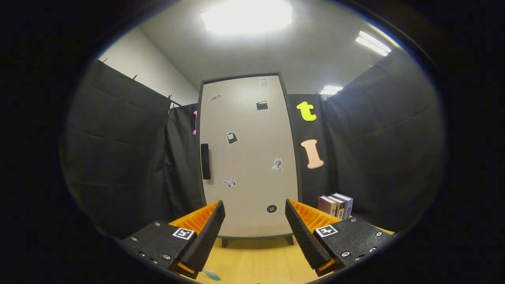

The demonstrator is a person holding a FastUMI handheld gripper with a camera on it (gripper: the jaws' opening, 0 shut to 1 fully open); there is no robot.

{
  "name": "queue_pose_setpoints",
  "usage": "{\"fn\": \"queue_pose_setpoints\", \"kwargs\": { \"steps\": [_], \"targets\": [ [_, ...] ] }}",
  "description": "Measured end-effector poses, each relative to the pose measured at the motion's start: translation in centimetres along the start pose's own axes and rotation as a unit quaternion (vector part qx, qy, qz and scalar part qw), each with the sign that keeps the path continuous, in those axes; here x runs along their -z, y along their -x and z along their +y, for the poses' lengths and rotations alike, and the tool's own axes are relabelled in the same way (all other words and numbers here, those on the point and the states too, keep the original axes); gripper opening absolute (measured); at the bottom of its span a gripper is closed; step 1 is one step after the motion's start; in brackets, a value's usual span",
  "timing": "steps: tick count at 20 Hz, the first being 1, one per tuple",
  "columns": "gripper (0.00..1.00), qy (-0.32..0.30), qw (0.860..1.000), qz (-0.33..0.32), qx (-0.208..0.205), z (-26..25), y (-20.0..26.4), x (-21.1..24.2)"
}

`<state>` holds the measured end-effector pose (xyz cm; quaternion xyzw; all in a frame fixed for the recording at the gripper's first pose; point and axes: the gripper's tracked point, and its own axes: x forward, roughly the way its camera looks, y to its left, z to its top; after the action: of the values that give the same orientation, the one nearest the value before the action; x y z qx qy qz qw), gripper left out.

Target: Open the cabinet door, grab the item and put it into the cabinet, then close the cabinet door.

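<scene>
The cabinet (pixel 248 157) is seen standing upright on the tabletop (pixel 256 260), straight ahead of the tool (pixel 255 219) at twelve o'clock. Its pale door (pixel 252 130) is shut, so nothing of the inside can be told. A dark vertical handle (pixel 205 161) is fixed near the door's nine o'clock edge, and small stickers are scattered over the door face, among them a butterfly shape (pixel 230 182) and a round dark one (pixel 271 208) low down. Short dark feet (pixel 224 241) are visible under the cabinet's lower edge.

The tool is held released: its two fingers (pixel 203 236) are spread well apart with nothing between them, and the bottom of the door is framed in the gap.

A few books (pixel 336 205) are stood upright in a short row at about two o'clock from the tool, just beside the cabinet's three o'clock side and beyond the right-hand finger. A small light-blue object (pixel 211 274) lies on the tabletop at about seven o'clock, close beneath the left-hand finger; what it is cannot be told.

The tabletop is of light wood grain. The booth is hung with black cloth (pixel 118 150) on both sides, a white wall (pixel 146 63) rises behind it, and bright ceiling lights (pixel 246 15) are lit overhead.
</scene>
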<state>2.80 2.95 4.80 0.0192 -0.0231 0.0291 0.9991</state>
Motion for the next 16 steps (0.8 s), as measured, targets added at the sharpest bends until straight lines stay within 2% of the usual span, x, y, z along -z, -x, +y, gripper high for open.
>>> {"fn": "queue_pose_setpoints", "kwargs": {
  "steps": [9,16],
  "targets": [
    [0.95,-0.017,0.999,-0.02,-0.045,5.7,-9.1,-5.3],
    [0.95,-0.036,0.996,0.009,-0.078,10.1,-17.6,-5.3]
  ]
}}
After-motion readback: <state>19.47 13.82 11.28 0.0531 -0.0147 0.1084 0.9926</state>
